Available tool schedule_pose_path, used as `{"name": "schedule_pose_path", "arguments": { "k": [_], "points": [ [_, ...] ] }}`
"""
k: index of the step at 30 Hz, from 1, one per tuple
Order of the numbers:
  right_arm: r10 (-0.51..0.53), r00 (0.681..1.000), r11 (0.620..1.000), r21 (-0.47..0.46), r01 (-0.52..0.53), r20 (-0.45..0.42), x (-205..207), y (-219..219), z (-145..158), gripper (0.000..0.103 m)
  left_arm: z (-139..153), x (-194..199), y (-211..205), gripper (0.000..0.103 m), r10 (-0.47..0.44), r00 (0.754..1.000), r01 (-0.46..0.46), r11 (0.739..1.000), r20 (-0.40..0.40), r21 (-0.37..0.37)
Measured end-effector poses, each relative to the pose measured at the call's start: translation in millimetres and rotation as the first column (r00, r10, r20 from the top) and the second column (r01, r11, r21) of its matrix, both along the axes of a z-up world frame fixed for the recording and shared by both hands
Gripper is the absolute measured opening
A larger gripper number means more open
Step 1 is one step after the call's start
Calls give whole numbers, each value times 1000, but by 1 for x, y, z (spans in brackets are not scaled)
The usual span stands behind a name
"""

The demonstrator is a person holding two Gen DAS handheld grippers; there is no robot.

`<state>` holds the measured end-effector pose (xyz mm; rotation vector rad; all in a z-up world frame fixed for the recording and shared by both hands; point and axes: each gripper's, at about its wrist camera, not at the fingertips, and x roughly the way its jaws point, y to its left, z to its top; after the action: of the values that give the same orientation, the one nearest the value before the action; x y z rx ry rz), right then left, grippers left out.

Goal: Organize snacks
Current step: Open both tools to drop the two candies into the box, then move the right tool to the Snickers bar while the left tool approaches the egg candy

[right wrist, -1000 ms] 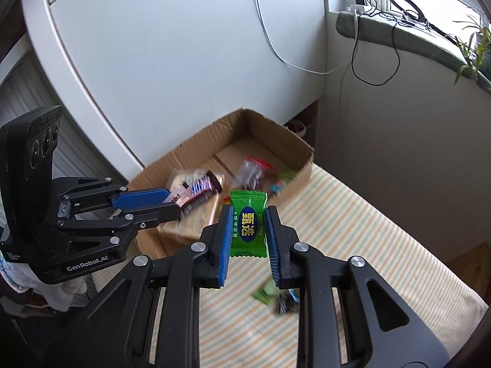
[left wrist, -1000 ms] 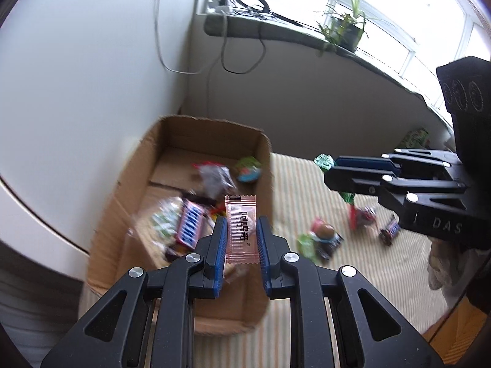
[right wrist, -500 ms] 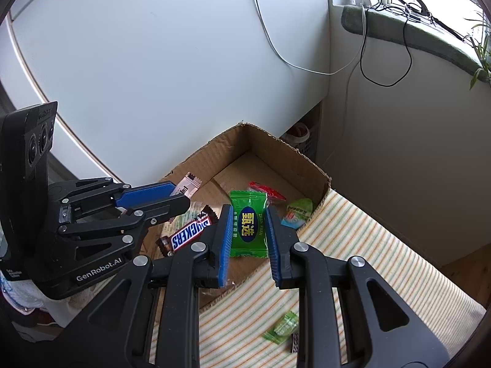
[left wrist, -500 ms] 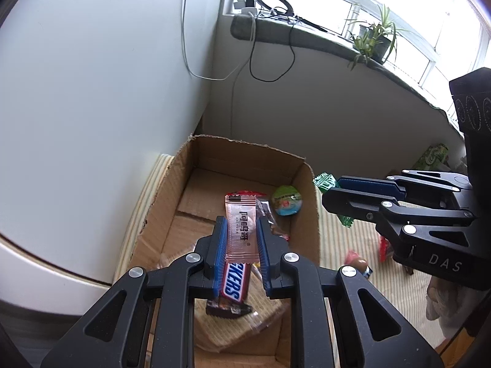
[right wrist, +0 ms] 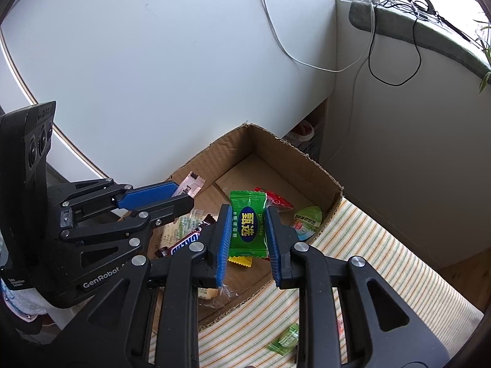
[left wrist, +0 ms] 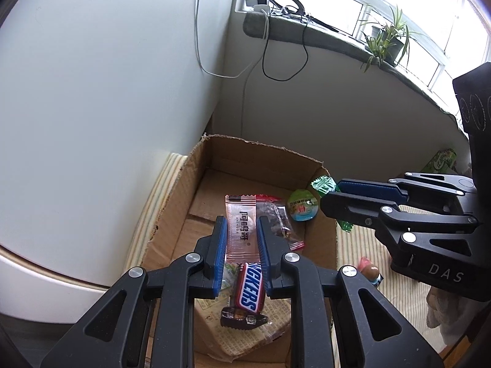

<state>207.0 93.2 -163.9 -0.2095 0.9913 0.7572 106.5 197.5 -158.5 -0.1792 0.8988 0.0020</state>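
Observation:
My left gripper (left wrist: 241,224) is shut on a pink see-through snack packet (left wrist: 241,227) and hangs over the open cardboard box (left wrist: 257,156). My right gripper (right wrist: 248,214) is shut on a green candy packet (right wrist: 248,225), also above the box (right wrist: 319,168). In the box lie a Snickers bar (left wrist: 250,291), a clear packet with red ends (left wrist: 280,227), a round green-lidded cup (left wrist: 302,205) and a flat cracker pack (left wrist: 264,328). In the left wrist view the right gripper (left wrist: 330,194) holds the green packet (left wrist: 323,184) at the box's right rim. The left gripper (right wrist: 184,194) shows in the right wrist view with the pink packet (right wrist: 191,185).
The box stands on a striped cloth (right wrist: 362,263) beside a white wall panel. Loose sweets lie on the cloth: a green one (right wrist: 284,342) and a small figure-shaped one (left wrist: 369,271). A windowsill with cables and a potted plant (left wrist: 386,41) runs behind.
Both grippers have moved from over the cloth to over the box, each still holding its packet. The box fills more of both views now.

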Motion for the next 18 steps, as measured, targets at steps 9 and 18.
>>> {"name": "schedule_pose_path", "arguments": {
  "k": [9,18],
  "points": [
    [-8,999,1000,-9,8,47,-4,-1,6,59,2,-2,1,34,11,1000,-12,1000,5,19],
    [-36,998,999,-6,36,56,-5,-13,14,68,5,-8,2,38,14,1000,-14,1000,10,25]
  ]
}}
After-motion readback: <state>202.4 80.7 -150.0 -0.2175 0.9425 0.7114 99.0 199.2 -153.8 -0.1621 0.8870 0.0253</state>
